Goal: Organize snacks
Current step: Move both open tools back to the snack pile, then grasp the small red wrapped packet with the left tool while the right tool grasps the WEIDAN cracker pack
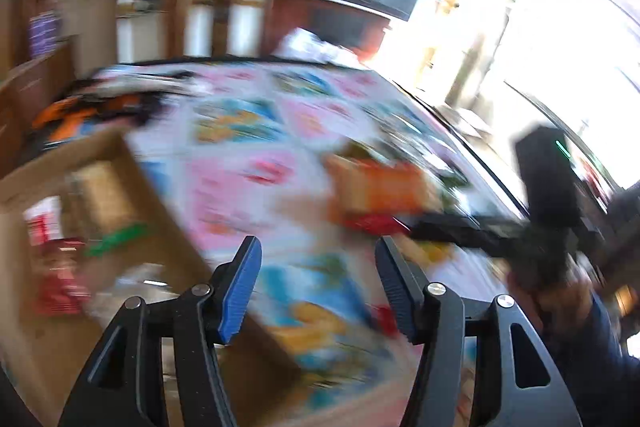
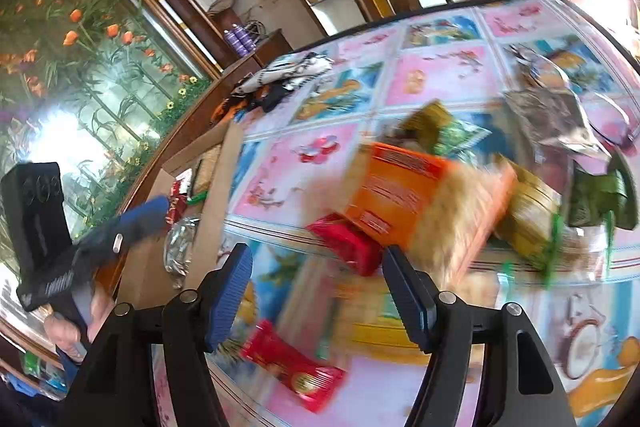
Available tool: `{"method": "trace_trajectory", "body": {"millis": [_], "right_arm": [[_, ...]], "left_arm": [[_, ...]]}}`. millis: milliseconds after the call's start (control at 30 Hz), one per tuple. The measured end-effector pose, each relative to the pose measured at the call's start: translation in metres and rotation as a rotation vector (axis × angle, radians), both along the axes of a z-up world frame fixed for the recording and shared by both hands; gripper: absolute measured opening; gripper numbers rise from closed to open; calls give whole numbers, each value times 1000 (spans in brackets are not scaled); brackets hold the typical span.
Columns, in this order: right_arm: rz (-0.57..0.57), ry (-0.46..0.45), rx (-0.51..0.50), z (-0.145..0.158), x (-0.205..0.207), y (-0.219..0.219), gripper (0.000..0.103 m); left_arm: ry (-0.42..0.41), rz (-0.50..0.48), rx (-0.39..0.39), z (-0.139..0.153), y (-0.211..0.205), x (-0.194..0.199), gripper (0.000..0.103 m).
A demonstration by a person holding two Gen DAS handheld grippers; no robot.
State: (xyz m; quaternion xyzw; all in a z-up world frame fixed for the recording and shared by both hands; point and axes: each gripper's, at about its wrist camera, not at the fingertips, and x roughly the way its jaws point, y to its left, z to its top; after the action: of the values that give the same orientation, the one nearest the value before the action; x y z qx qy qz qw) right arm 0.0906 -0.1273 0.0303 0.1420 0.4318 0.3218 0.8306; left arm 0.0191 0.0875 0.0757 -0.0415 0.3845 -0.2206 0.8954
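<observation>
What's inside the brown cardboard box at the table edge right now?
The brown cardboard box holds red snack packets, a green-printed wrapper and a crinkled silver foil bag. Blur hides the labels, and the box wall covers whatever lies deeper.

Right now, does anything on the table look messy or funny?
Yes. The snacks lie in a jumbled heap on the table, with an orange box tipped at an angle over a red packet. Another red packet lies apart, near the edge.
</observation>
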Motion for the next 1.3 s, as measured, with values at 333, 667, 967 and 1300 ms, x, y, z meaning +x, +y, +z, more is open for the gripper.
{"method": "trace_trajectory", "body": {"millis": [333, 667, 967, 1300], "right_arm": [[100, 8, -119, -6, -1, -17, 79], [251, -70, -330, -17, -32, -3, 71], [198, -117, -425, -19, -34, -14, 49], [182, -122, -416, -17, -35, -20, 50]], "left_arm": [[52, -303, 139, -30, -68, -23, 67], [66, -348, 160, -37, -77, -25, 69], [50, -316, 173, -40, -82, -20, 75], [86, -325, 233, -55, -103, -21, 77]]}}
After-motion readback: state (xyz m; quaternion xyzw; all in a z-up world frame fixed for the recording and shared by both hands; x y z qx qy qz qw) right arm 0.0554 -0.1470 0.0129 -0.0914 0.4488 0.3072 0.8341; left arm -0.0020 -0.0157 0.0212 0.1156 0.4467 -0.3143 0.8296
